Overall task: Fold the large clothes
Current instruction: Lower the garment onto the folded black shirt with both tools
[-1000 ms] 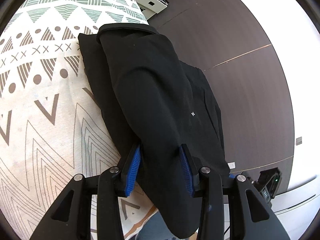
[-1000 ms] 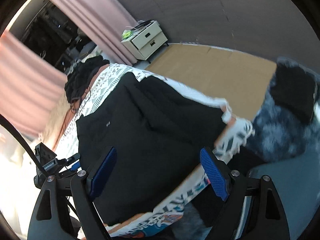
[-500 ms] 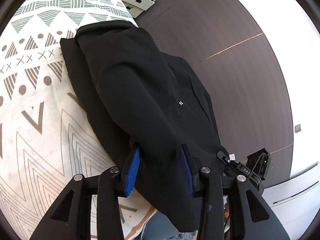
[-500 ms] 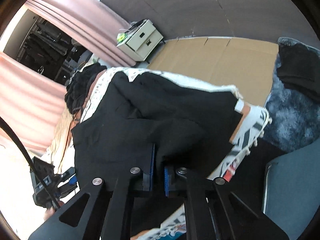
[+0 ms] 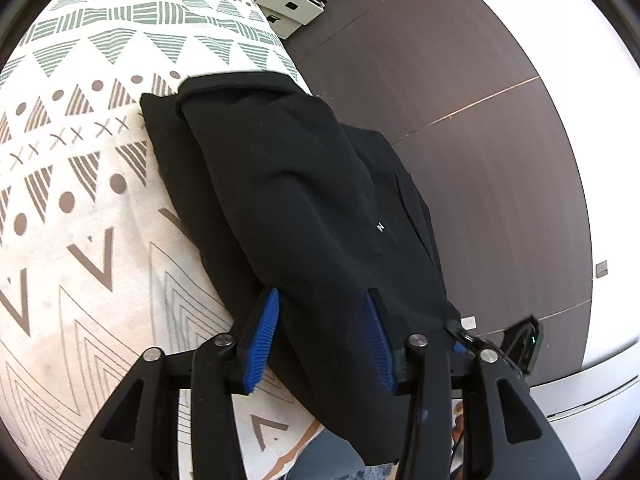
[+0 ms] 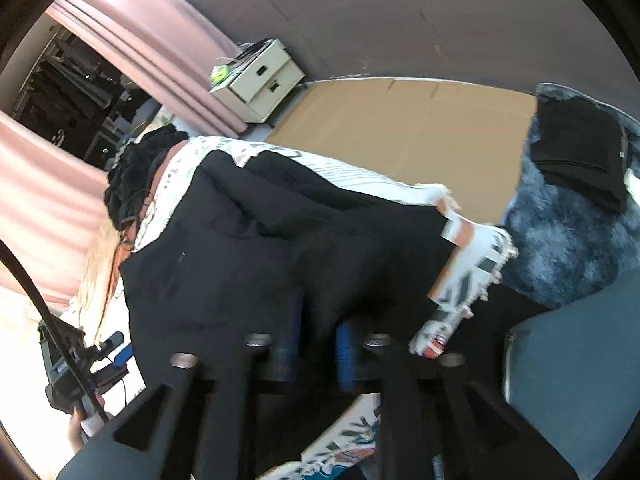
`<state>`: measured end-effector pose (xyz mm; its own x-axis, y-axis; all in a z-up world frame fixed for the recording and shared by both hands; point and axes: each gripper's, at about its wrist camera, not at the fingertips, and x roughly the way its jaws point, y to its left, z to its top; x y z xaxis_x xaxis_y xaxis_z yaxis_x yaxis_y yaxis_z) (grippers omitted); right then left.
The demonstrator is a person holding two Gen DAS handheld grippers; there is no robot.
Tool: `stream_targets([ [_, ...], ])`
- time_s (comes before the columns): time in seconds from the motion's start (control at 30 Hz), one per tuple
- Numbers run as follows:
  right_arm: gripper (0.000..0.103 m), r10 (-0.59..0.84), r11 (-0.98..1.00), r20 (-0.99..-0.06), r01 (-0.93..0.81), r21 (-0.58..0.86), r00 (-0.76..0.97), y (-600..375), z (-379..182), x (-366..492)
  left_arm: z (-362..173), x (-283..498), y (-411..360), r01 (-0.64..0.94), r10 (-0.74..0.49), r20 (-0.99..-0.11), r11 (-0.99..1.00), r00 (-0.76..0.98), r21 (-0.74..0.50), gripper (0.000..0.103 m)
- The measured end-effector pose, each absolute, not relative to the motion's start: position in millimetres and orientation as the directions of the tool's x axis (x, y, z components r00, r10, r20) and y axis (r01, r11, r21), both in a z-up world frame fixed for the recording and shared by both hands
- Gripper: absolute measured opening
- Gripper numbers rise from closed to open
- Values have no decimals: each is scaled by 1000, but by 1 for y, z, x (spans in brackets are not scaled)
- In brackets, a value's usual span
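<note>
Left wrist view: sharp, evenly lit, daylight feel. Black garment [image 5: 304, 208] ahead of the left gripper [image 5: 320, 336] is near featureless, only faint sheen on its folds. White wall [image 5: 592, 80] far right of the claw blows out. Right wrist view: motion blur throughout, right gripper [image 6: 318, 344] smeared, strong glare low left of it. Both views have heavy fisheye bending and black vignette corners

small white logo [image 5: 379, 227], black garment [image 5: 280, 184], unreadable
</note>
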<state>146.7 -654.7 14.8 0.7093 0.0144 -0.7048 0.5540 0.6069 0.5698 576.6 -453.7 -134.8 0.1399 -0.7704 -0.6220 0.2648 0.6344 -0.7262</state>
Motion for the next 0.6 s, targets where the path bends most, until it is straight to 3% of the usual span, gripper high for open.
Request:
stream_targets([
  [0.07,102,38,588,-674,529,612,737,-651,14,136,-134,580,-451,261,-766,-624,640,152,-722,62],
  [0.1,102,48,575,-664,523,629,746,-650,11,131,-132,584,-448,261,-762,-626,645,163,-718,69],
  [0.13,102,60,557,-654,519,648,754,-649,7,127,-131,585,-447,262,-757,-629,652,176,-711,71],
  [0.37,102,121,448,-573,471,760,810,-650,-35,124,-131,596,-440,284,-749,-633,661,196,-694,71],
  [0.43,95,140,433,-563,461,775,815,-654,-44,132,-135,602,-441,286,-741,-644,670,192,-685,71],
  [0.47,76,144,430,-570,468,772,809,-657,-47,136,-139,606,-443,284,-739,-648,672,187,-684,71],
  [0.53,67,133,420,-584,489,765,801,-664,-50,141,-144,613,-444,279,-728,-659,683,187,-675,71],
  [0.6,48,130,425,-586,489,762,800,-671,-49,145,-150,621,-445,274,-720,-667,692,192,-668,71],
])
